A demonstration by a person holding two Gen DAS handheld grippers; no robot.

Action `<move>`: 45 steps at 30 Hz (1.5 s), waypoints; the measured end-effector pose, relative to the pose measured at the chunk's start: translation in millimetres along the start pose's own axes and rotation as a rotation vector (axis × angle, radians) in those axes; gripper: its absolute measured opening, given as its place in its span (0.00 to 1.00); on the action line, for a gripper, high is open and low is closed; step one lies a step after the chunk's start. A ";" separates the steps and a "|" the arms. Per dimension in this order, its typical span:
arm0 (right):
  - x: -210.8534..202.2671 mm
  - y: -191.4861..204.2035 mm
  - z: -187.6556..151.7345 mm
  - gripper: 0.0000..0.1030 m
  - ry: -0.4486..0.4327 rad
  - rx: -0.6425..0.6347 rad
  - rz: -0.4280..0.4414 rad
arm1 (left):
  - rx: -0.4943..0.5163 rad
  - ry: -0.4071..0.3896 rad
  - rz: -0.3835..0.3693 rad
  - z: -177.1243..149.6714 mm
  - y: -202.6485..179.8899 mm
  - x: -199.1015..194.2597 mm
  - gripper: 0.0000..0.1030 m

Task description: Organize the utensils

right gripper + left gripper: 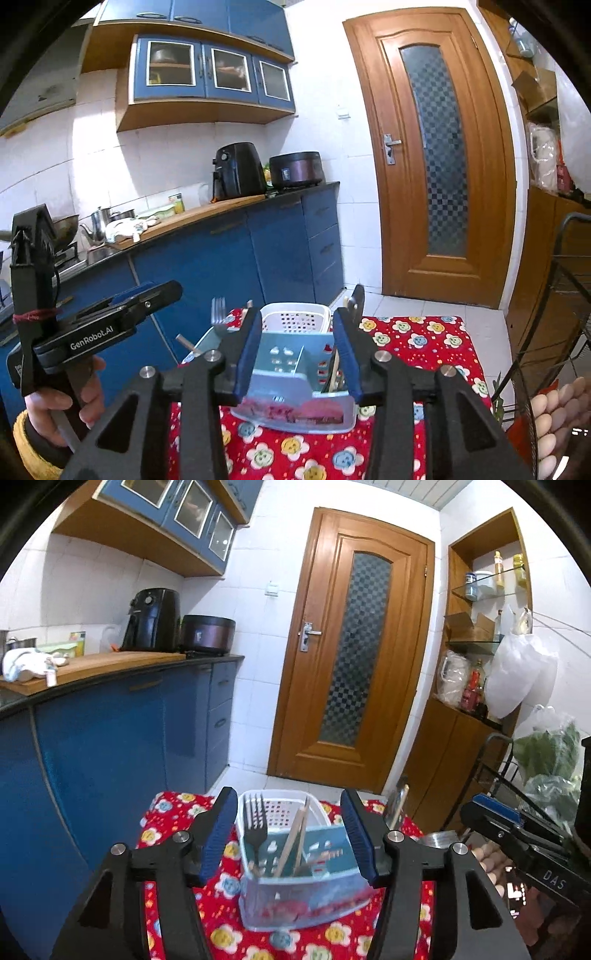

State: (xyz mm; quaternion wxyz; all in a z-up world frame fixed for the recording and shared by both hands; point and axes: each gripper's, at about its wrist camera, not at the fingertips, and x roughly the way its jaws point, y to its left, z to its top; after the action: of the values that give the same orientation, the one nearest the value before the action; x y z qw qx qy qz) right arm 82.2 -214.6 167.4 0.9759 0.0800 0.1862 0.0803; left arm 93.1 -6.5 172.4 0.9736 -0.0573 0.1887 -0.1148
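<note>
Red cloth printed with smiling flowers covers the worktop [391, 934] at the bottom of both frames, and on it stands the clear plastic utensil caddy [299, 853] with a white perforated back wall. In the left wrist view a black fork [255, 821] stands tines up in the caddy's left part, and wooden chopsticks [295, 840] lean just right of it; whether a divider separates them is hard to make out through the plastic.

The left tool [290, 834] hangs with its blue pads spread wide either side of the caddy, holding nothing. The right tool [297, 354] is likewise spread and empty, framing the caddy [295, 387] in the lower centre of its own view. In that view a metal fork [218, 314] stands at the caddy's left edge.

The sorting seems well along, since the visible utensils already stand in the caddy; a further chopstick-like stick [400, 805] shows at the lower right of the left view, apart from the caddy. The next move probably calls for one tool to turn toward any piece left outside, close on its handle and lower it upright into the caddy.
</note>
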 end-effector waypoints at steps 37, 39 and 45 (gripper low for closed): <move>-8.6 8.8 -132.7 0.69 0.100 0.058 -0.107 | -0.029 0.178 0.133 -137.6 1.3 -3.3 0.70; -7.6 8.7 -133.8 0.69 0.105 0.059 -0.108 | -0.025 0.183 0.135 -139.4 0.9 -2.1 0.70; -4.9 10.0 -136.6 0.69 0.116 0.055 -0.105 | -0.026 0.188 0.136 -139.9 0.2 -0.7 0.70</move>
State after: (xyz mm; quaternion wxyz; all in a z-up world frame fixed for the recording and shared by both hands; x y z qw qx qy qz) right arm 25.0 -188.5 45.6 0.9638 0.0924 0.2486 0.0283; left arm 39.3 -15.7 43.6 0.9564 -0.0462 0.2839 -0.0508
